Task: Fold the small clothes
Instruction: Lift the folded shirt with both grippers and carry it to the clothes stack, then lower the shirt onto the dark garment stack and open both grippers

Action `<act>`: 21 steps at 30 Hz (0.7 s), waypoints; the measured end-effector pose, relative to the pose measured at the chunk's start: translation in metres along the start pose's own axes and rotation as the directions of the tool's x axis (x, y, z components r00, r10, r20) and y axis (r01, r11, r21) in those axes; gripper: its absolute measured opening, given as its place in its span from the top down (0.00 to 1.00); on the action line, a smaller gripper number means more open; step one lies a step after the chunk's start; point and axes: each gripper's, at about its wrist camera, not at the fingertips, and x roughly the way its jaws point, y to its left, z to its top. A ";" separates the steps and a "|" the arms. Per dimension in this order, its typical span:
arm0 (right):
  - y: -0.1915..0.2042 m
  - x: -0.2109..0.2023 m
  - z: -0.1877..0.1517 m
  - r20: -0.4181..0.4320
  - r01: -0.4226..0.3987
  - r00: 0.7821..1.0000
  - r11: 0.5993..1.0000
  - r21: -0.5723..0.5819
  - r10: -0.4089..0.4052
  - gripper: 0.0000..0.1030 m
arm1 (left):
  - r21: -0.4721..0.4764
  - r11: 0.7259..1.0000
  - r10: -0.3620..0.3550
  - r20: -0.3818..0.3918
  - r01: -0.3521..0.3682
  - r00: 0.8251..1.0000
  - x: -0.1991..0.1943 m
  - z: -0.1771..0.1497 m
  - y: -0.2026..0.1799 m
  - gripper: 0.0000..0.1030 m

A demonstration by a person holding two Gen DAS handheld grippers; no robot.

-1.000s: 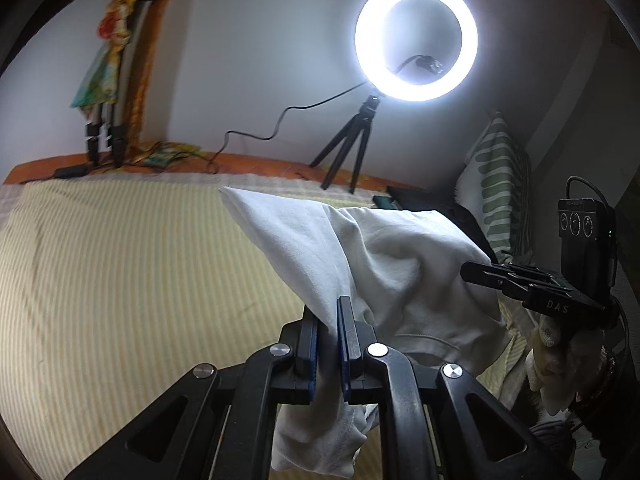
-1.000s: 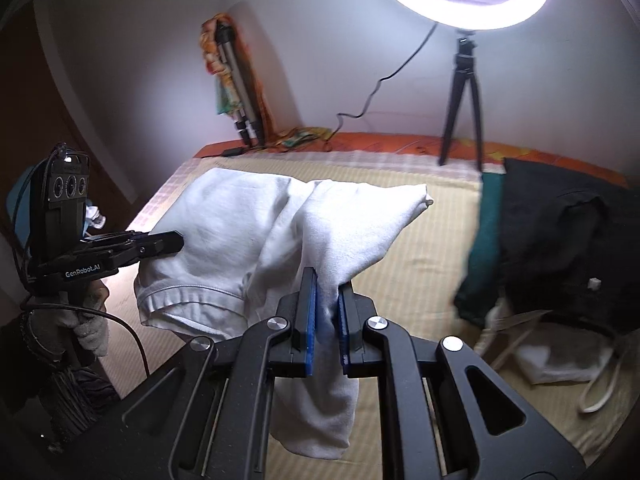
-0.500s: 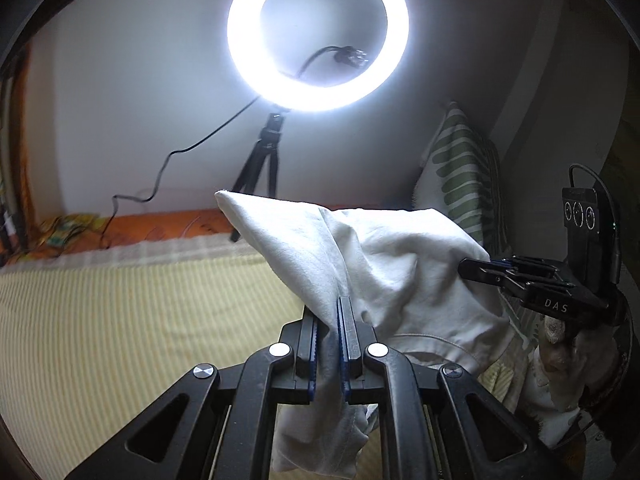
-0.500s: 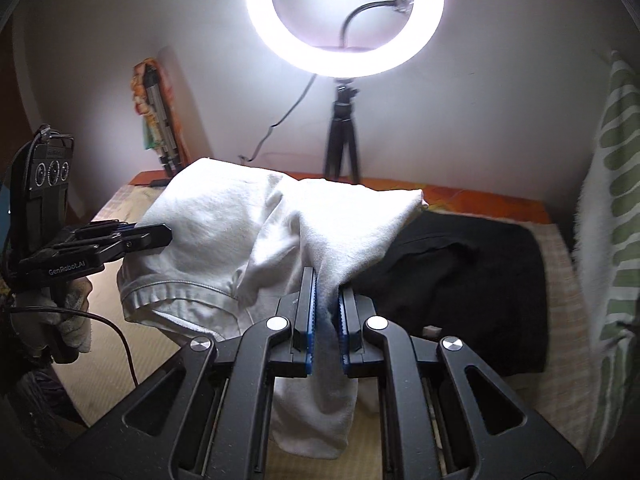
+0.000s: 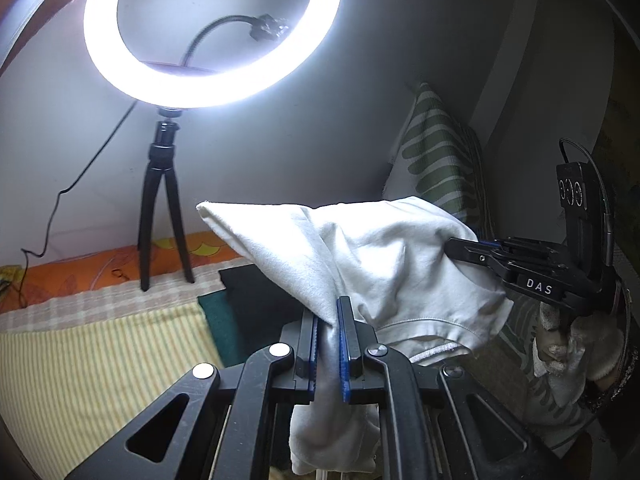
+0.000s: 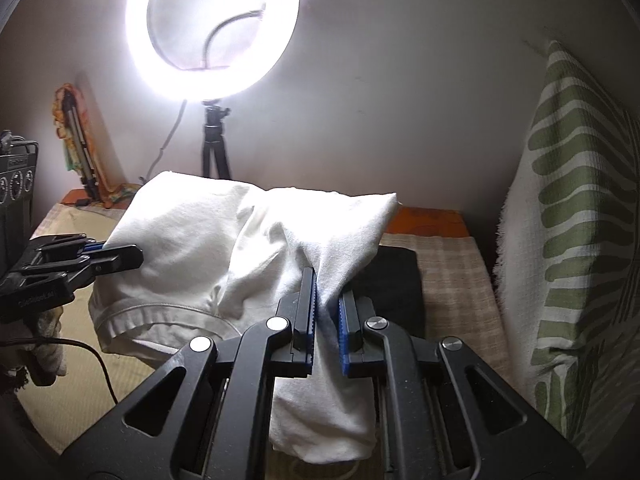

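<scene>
A bed with a yellow striped sheet fills the lower part of the room, a green-and-white patterned pillow propped upright against the wall at one side, and a glowing ring light on a small black tripod stands at the far edge. Held up in the air above the bed is the white garment, bunched and draped, its stitched hem hanging along the lower edge. A flat black cloth lies on the sheet beneath it. The left gripper has its blue-padded jaws pressed together on a gathered fold of the garment, the cloth running up out of the jaws to a pointed corner and the loose end hanging below them. The right gripper pinches another fold in the same way, fabric squeezed between its two pads and spilling down underneath.
</scene>
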 end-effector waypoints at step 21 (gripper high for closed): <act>-0.058 0.063 -0.021 -0.105 0.139 0.986 0.986 0.095 -0.129 0.49 | 0.033 0.993 0.118 -0.076 -0.116 0.990 0.037 -0.006 0.009 0.59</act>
